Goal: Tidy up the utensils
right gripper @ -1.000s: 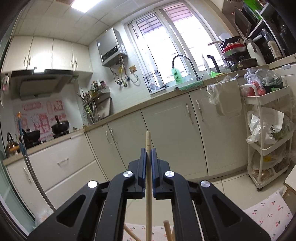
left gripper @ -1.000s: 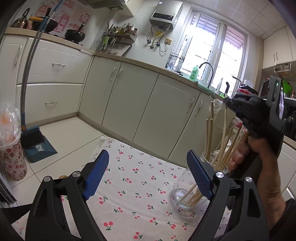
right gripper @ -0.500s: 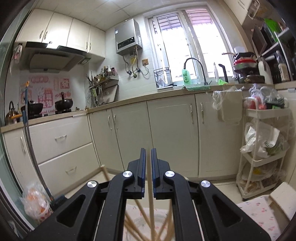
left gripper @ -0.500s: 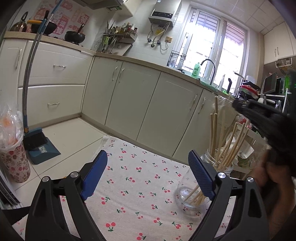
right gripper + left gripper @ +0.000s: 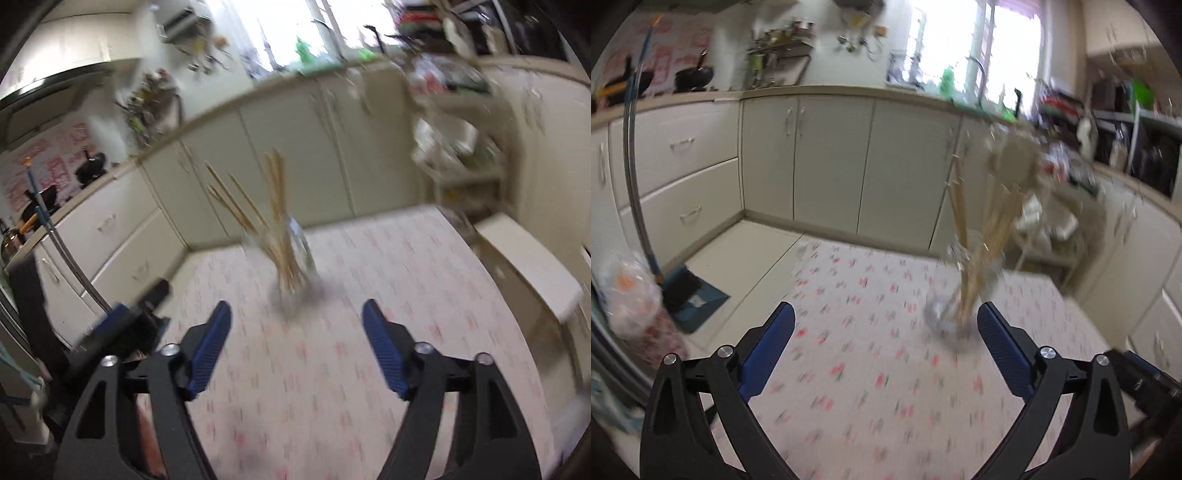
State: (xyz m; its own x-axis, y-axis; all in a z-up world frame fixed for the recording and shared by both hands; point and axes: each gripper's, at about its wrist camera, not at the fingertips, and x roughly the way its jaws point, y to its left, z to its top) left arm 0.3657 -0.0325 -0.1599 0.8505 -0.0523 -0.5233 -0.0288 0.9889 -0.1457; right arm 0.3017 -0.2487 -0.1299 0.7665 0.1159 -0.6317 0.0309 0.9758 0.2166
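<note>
A clear glass jar (image 5: 951, 314) holding several wooden chopsticks (image 5: 979, 236) stands on the cherry-print tablecloth (image 5: 871, 369). In the left wrist view my left gripper (image 5: 884, 334) hovers short of the jar, its jaws opening wide with nothing between them. In the right wrist view the same jar (image 5: 299, 266) and chopsticks (image 5: 275, 210) stand beyond my right gripper (image 5: 297, 330). Its jaws are opening and hold nothing. The left gripper (image 5: 125, 325) shows at the left edge of that view. Both views are blurred by motion.
Cream kitchen cabinets (image 5: 831, 162) run behind the table. A broom with dustpan (image 5: 683, 291) and a bagged bin (image 5: 631, 299) stand on the floor at left. A white rack with bags (image 5: 458, 155) and a white stool (image 5: 528, 262) are at right.
My right gripper let go of the chopstick, which now stands in the jar, and pulled back from it. My left gripper widened and drew back.
</note>
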